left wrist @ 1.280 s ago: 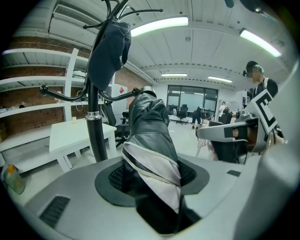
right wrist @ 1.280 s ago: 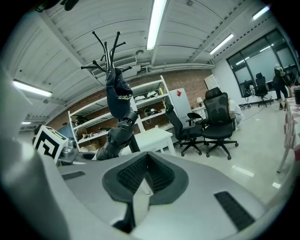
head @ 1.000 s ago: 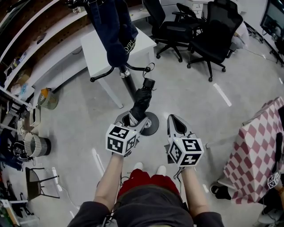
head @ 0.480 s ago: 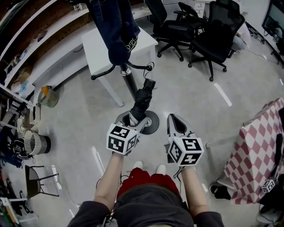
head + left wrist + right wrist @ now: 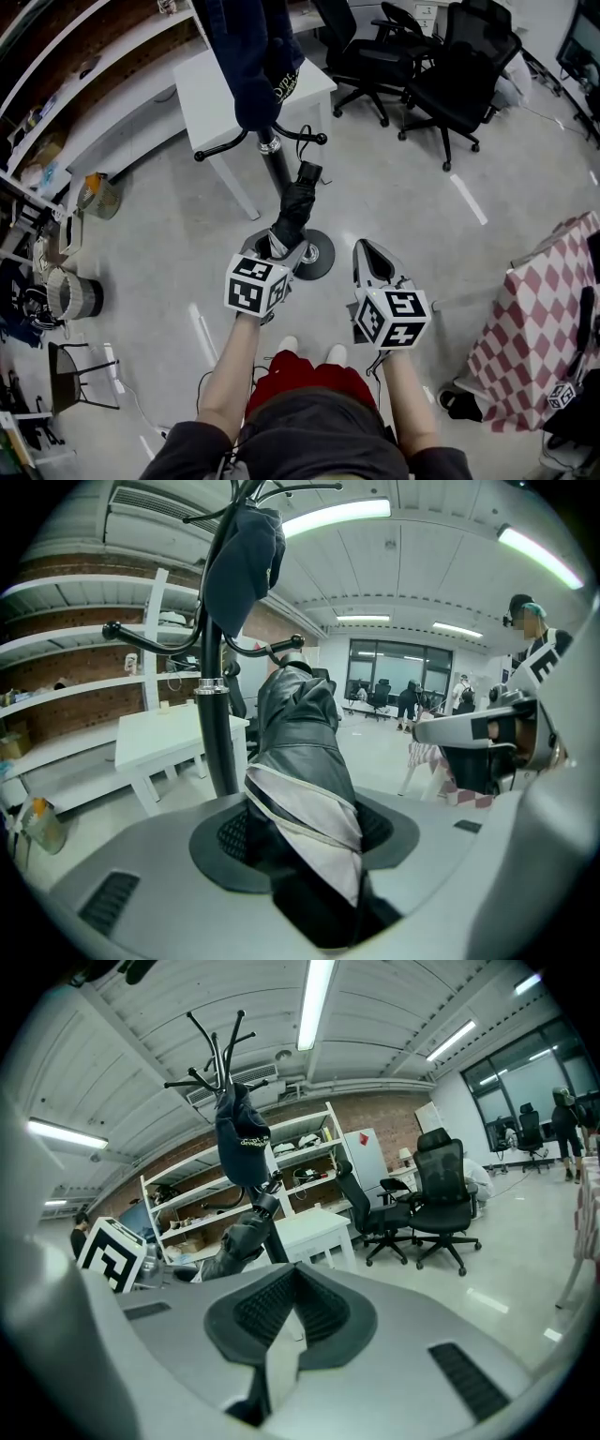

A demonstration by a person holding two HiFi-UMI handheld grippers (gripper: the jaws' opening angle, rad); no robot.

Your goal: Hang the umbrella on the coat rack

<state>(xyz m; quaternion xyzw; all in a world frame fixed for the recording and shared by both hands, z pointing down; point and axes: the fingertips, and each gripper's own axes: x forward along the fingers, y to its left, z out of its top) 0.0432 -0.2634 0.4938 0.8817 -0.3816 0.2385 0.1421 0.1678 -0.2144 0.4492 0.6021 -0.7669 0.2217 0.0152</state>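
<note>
The left gripper is clamping its jaws on the lower part of a folded black umbrella, whose dark fabric with a pale band is filling the gap between the pads. The umbrella is reaching away from the gripper toward the coat rack. Its far end is lying just beside the rack's black pole, below the curved lower hooks. Whether it is touching the pole cannot be told. It is not hanging on any hook.

The right gripper is hovering to the right of the rack's round base, near the left gripper, with its jaws together and nothing between them.

A dark blue garment is hanging from the upper part of the rack. A white table is standing just behind the rack, and black office chairs are standing well to the right of it.
</note>
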